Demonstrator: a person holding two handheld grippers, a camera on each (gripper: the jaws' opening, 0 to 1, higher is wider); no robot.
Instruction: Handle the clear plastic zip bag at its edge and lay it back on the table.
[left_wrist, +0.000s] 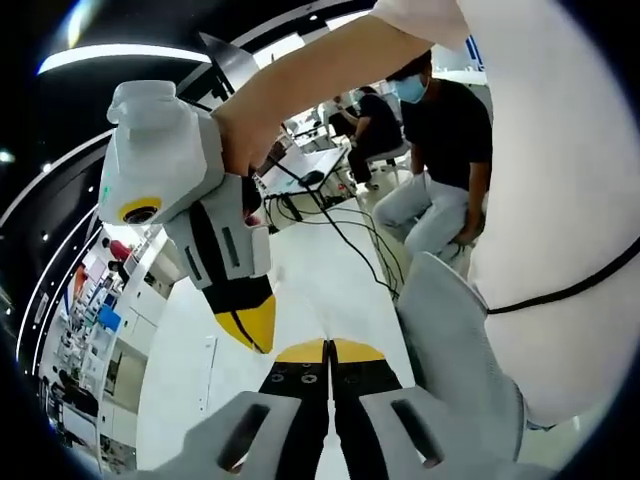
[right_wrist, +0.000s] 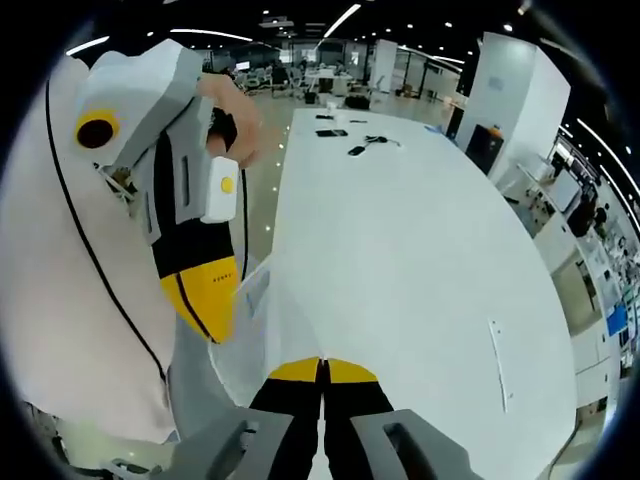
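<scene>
Clear plastic zip bag (right_wrist: 262, 320) held above white table (right_wrist: 420, 260), edge pinched by both grippers. Right gripper (right_wrist: 323, 363) jaws clenched on bag edge; left gripper (right_wrist: 215, 300) just beside it, tips closed on same edge. Cables (right_wrist: 375, 140) and small dark items at table's far end. Seated person (left_wrist: 440, 150) beyond table.

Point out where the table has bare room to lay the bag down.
In the right gripper view, the white table lies bare from the clear bag at the right gripper out to its right edge. It is crowded only at the far end, where small dark items lie, and beside the left gripper.
</scene>
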